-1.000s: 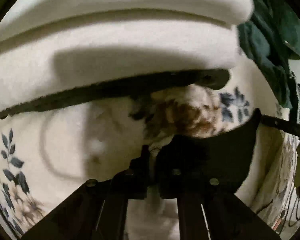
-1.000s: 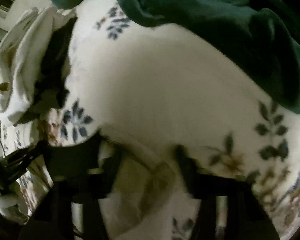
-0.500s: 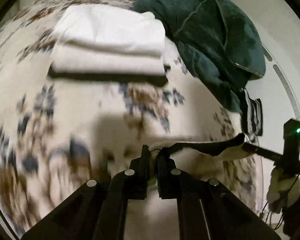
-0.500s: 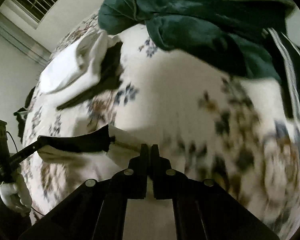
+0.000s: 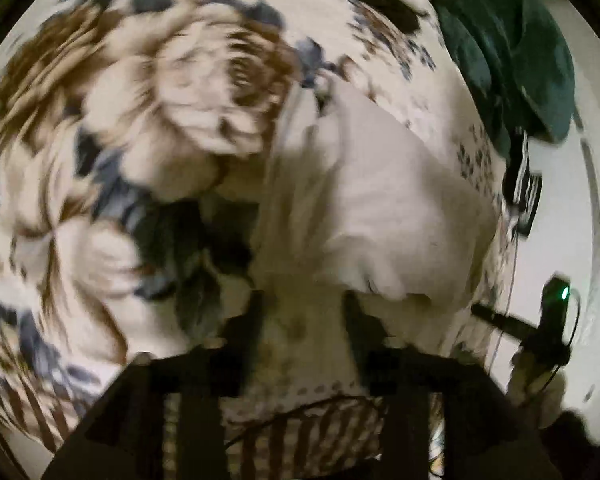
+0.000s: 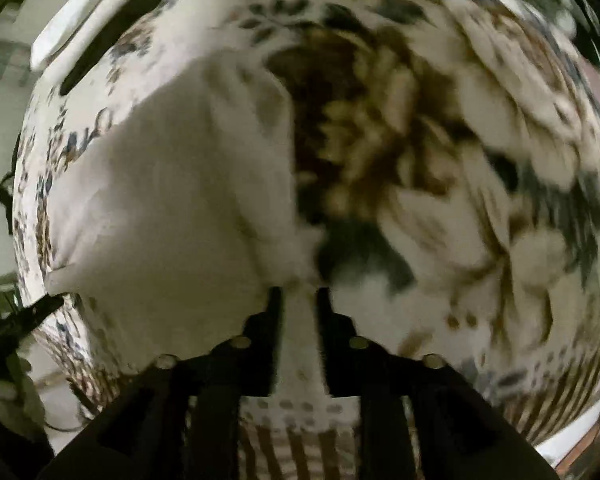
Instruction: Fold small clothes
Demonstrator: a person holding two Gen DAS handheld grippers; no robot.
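Inspection of both views, each heavily blurred. One small white garment (image 5: pixel 380 208) lies spread on the flowered bedspread (image 5: pixel 148 80), between my two tools. My left gripper (image 5: pixel 302 316) has its jaws released, parted over the garment's near edge; no cloth is pinched that I can confirm. My right gripper (image 6: pixel 298 304) likewise stands with jaws apart at the garment's near corner (image 6: pixel 296 264); cloth appears between them, but they are not clenched on it.

Judgement: the step in hand appears to be laying the garment flat before the next fold. To do it well, I should seat each corner squarely, edges straight, and smooth out the raised wrinkles near the middle before regrasping.

Count: one garment being worked; one stack of folded white cloth (image 6: pixel 76 16) at the far side of the bed, pieces too blurred to number; one dark green heap (image 5: pixel 512 56) just beside it; two grippers
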